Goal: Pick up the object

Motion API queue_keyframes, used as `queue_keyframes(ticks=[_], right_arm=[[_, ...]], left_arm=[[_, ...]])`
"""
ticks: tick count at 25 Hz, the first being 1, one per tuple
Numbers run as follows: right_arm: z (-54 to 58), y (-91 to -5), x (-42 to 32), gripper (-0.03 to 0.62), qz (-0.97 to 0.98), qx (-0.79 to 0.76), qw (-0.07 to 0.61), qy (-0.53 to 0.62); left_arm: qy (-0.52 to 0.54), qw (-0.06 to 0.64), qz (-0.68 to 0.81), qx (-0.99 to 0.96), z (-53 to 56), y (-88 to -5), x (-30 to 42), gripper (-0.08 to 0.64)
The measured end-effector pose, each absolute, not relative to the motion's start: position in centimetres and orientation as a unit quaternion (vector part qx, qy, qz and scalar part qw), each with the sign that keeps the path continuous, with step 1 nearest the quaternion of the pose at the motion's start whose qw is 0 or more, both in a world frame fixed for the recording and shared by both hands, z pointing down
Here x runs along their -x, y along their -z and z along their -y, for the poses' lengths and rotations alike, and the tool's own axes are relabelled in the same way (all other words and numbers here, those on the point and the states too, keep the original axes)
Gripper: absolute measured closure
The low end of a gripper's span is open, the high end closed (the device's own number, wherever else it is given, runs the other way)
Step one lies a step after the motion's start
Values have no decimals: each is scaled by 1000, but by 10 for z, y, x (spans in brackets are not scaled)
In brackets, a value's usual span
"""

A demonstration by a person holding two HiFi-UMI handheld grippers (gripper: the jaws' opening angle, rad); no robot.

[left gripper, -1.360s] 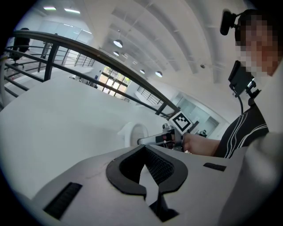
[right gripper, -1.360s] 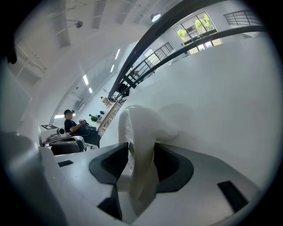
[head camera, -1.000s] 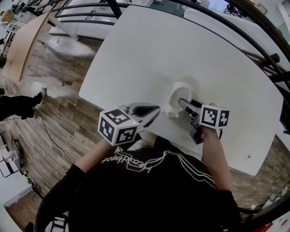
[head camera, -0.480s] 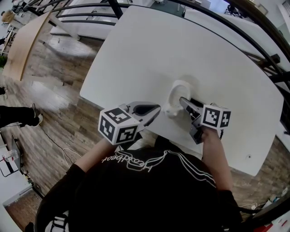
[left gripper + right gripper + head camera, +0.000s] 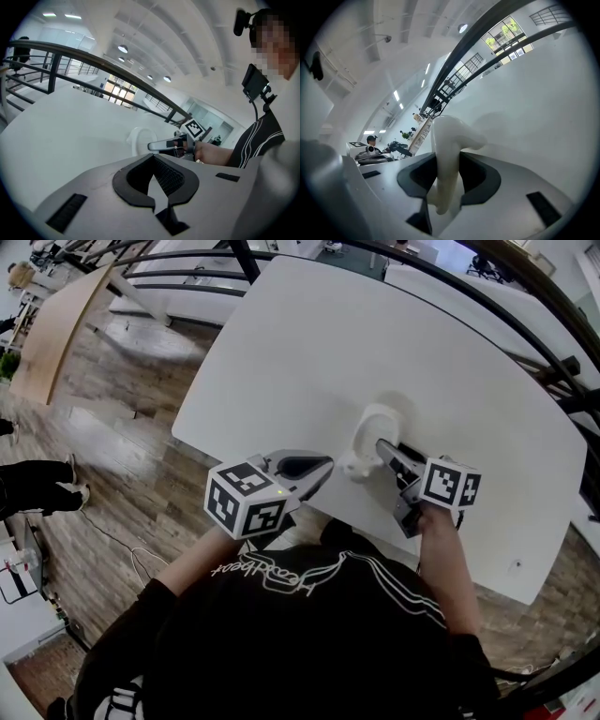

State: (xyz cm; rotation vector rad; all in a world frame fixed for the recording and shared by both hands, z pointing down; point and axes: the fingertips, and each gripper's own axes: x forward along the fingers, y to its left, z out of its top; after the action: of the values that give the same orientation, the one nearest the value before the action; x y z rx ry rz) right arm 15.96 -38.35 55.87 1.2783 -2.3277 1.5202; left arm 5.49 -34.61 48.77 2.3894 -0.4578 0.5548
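Observation:
A white cup-like object (image 5: pixel 368 435) lies on the white table (image 5: pixel 309 352) near its front edge. My right gripper (image 5: pixel 382 448) reaches into it from the right. In the right gripper view a curved white part of the object (image 5: pixel 449 140) stands between the dark pads, which press on both its sides. My left gripper (image 5: pixel 327 466) hovers at the table's front edge, a short way left of the object, shut and empty. The left gripper view shows its own pads (image 5: pixel 153 161) meeting, with the object (image 5: pixel 138 139) and the right gripper (image 5: pixel 165 146) beyond.
The table's front edge (image 5: pixel 281 442) runs just under both grippers, with wood floor (image 5: pixel 122 474) below to the left. Dark railings (image 5: pixel 487 296) cross behind the table. A person's legs (image 5: pixel 37 479) show at the far left. A small dark mark (image 5: pixel 515 565) is on the table's right corner.
Both grippers and the white object stay almost where they were. The person's legs at the far left have moved a little.

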Motion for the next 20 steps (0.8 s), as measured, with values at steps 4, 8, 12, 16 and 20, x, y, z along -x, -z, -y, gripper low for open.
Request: queue_keyframes(ticks=[4,8,12,16,20], right_arm=[[372,-540,-156,460,769,-422,19,-480],[371,-517,-153,460,776,-424,-9,-467],[355,-487,-147,460,782,-420,-46,-459],[348,-455,-137,460,787,-416,-75,-449],[323,-425,-127,460,801,-421,-87,-418]], left_arm=[[-208,310,178,-910,333,-481,-46,552],[-203,302,184,-913,332,-472,-40,552],[-192,291,183,-919,317,-454,-35,552],[-180,279,185,-925,316,-432,-21,552],[-165,266,191,-930,298,-410,-3,552]])
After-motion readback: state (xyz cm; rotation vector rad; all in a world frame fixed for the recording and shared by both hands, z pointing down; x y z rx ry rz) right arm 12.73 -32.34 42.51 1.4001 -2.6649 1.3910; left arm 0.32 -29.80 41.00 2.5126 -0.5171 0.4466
